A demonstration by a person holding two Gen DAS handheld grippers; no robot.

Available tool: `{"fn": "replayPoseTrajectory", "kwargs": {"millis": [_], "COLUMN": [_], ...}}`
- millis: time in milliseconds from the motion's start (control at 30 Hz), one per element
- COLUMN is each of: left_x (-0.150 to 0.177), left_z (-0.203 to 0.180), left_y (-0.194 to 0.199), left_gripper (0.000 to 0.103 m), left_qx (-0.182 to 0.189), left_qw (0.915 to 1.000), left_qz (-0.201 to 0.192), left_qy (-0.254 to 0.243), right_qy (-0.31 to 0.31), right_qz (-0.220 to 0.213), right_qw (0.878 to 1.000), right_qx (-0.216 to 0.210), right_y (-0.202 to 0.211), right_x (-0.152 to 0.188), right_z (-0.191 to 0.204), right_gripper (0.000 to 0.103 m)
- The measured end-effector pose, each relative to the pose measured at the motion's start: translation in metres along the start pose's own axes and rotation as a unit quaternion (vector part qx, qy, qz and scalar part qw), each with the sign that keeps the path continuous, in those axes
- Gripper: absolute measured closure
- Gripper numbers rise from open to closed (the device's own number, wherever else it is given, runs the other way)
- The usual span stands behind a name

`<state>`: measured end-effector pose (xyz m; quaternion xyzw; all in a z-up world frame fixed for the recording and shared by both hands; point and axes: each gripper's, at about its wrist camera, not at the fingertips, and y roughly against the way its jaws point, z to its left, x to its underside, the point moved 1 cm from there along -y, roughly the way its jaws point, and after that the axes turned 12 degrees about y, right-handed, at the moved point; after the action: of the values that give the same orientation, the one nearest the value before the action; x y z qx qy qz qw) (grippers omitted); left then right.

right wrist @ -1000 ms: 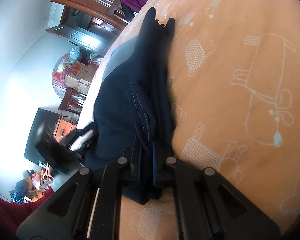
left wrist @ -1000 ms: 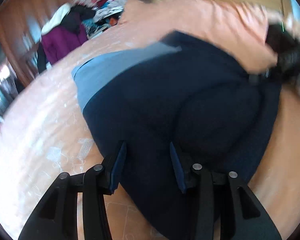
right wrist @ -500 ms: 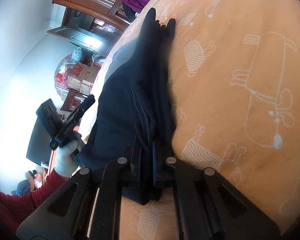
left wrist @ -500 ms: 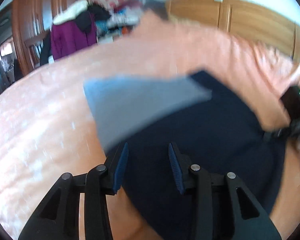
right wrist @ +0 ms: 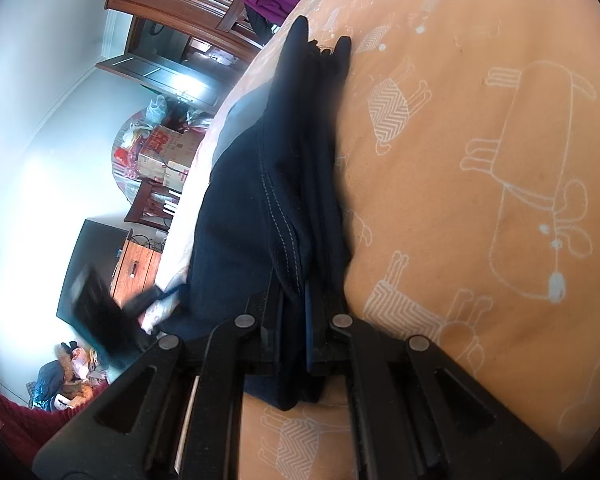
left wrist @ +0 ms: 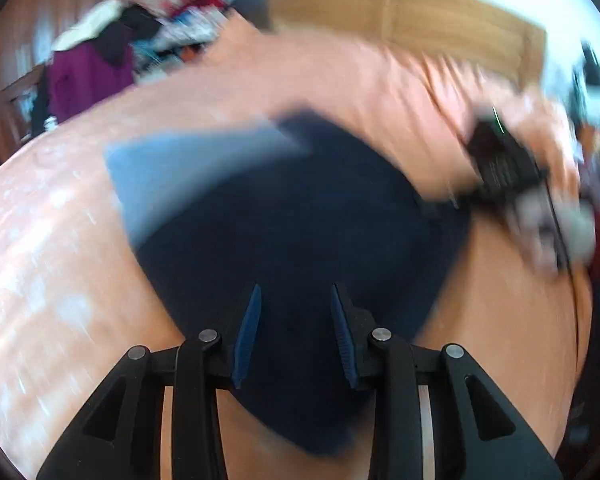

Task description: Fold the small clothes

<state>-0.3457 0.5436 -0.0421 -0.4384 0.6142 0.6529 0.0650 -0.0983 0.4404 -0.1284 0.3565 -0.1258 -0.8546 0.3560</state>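
Observation:
A dark navy garment [left wrist: 300, 232] lies folded on the orange bedsheet [left wrist: 60, 240], with a light blue-grey panel [left wrist: 172, 164] showing at its far left corner. My left gripper [left wrist: 295, 292] hovers open over the garment's near part, nothing between its blue pads. In the right wrist view my right gripper [right wrist: 294, 296] is shut on the layered edge of the navy garment [right wrist: 240, 208], which stretches away along the printed bedsheet [right wrist: 480, 120]. The right gripper [left wrist: 504, 164] shows blurred at the garment's right corner. The left gripper [right wrist: 96, 312] appears blurred at the left.
A heap of clothes with a purple garment [left wrist: 88, 76] sits past the bed's far left side. Wooden wardrobe doors [left wrist: 420, 20] stand behind. In the right wrist view, cardboard boxes [right wrist: 160, 152], a wooden cabinet [right wrist: 172, 0] and a dark screen [right wrist: 84, 248] lie beyond the bed edge.
My left gripper, still open, swung away from the garment and has come back over its near part. The right gripper has stayed shut on the edge in the same place.

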Motion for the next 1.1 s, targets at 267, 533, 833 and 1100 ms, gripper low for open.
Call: {"fn": "replayPoseTrajectory", "kwargs": {"millis": [267, 533, 833, 1100], "left_x": [0.046, -0.005, 0.019, 0.036], "left_z": [-0.042, -0.054, -0.066, -0.024], "left_y": [0.018, 0.052, -0.029, 0.045], "left_gripper": [0.057, 0.040, 0.035, 0.024], "left_qx": [-0.072, -0.021, 0.004, -0.047], "left_qw": [0.9924, 0.9938, 0.9970, 0.9960], "left_qz": [0.012, -0.092, 0.025, -0.008], "left_qy": [-0.099, -0.060, -0.073, 0.076], "right_qy": [-0.002, -0.002, -0.005, 0.031], "right_qz": [-0.001, -0.001, -0.001, -0.010], "right_qw": [1.000, 1.000, 1.000, 0.996], "right_qx": [-0.004, -0.005, -0.013, 0.086], "right_y": [0.000, -0.001, 0.000, 0.030], "right_x": [-0.003, -0.005, -0.007, -0.021], "right_z": [-0.003, -0.004, -0.008, 0.034], "right_gripper": [0.098, 0.098, 0.097, 0.007]}}
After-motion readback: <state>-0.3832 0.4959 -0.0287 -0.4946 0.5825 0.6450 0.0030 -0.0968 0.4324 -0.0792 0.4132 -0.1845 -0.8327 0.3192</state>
